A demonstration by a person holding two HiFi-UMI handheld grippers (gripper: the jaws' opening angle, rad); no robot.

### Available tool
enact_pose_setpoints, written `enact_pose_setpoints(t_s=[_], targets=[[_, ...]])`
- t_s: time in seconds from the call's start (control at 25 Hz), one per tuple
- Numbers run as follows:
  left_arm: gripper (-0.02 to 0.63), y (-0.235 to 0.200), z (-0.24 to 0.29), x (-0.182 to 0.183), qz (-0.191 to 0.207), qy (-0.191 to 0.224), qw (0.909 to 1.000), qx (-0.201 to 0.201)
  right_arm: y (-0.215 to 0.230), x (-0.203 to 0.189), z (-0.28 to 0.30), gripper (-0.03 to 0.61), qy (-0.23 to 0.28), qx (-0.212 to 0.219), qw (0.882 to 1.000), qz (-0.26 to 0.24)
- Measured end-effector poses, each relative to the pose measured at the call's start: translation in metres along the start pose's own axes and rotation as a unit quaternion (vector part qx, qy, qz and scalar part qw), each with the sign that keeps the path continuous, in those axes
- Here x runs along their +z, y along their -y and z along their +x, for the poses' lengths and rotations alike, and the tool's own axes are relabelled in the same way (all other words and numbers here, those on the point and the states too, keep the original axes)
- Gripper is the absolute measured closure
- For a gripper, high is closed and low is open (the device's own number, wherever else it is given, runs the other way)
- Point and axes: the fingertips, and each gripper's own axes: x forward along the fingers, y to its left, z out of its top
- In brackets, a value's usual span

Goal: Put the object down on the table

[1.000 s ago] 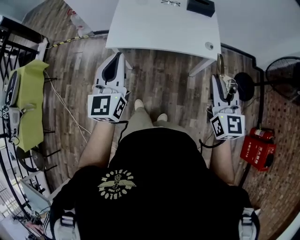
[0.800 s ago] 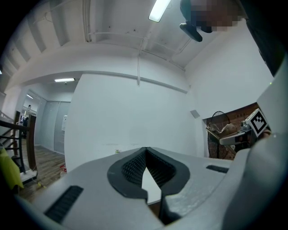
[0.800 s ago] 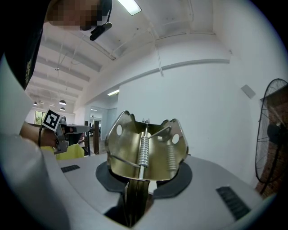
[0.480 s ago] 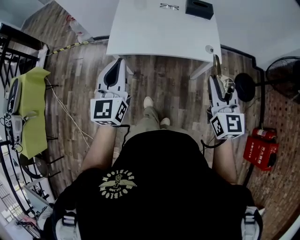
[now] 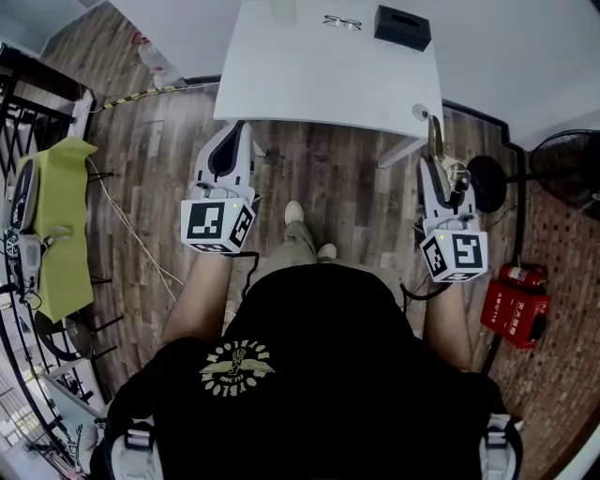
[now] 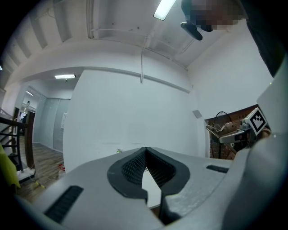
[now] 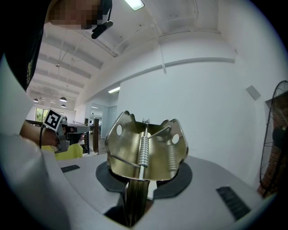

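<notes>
The metal spring clip [image 7: 146, 150] sits in the right gripper [image 5: 437, 169], whose jaws are clamped on its narrow handle end. The clip's wide brass-coloured mouth and coiled springs stick out past the jaw tips. In the head view the clip's long axis runs from 6 to 12 o'clock, in line with the gripper that carries it. Its far tip lies just beside the near right corner of the white table [image 5: 319, 70].

The bare middle of the tabletop lies at about 11 o'clock from the right jaws, so I judge that putting the clip down calls for a move forward and a little to the left. The glasses [image 5: 341, 21] and the black box [image 5: 403, 26] rest along the table's far edge, at about 11 and 12 o'clock from the clip, well apart from that landing area.

The left gripper [image 6: 145, 150] has its jaws closed tip to tip with nothing between them. It hangs off the table's near left corner and is no nearer to the clip than its own side of the person's body. The right hand alone is placed for the set-down.
</notes>
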Motion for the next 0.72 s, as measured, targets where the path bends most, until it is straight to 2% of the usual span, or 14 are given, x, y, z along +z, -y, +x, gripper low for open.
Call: enact_pose_setpoints(t_s=[0.28,0.52,0.72], targets=[[0.607,-0.006,0.016,-0.014,-0.012,-0.018,0.9997,-0.006,0.000,-0.008,0.019,0.476,-0.007,0.001,1.000,0.011],[0.607,0.000,0.033,-0.009,0.012,-0.014,0.9996,-0.020,0.007,-0.007,0.033,0.476,-0.010,-0.003,1.000,0.012],[0.607,0.002,0.047,-0.014,0.014,-0.017,0.9991,-0.035,0.009,-0.010,0.047,0.476,-0.009,-0.003,1.000,0.016]])
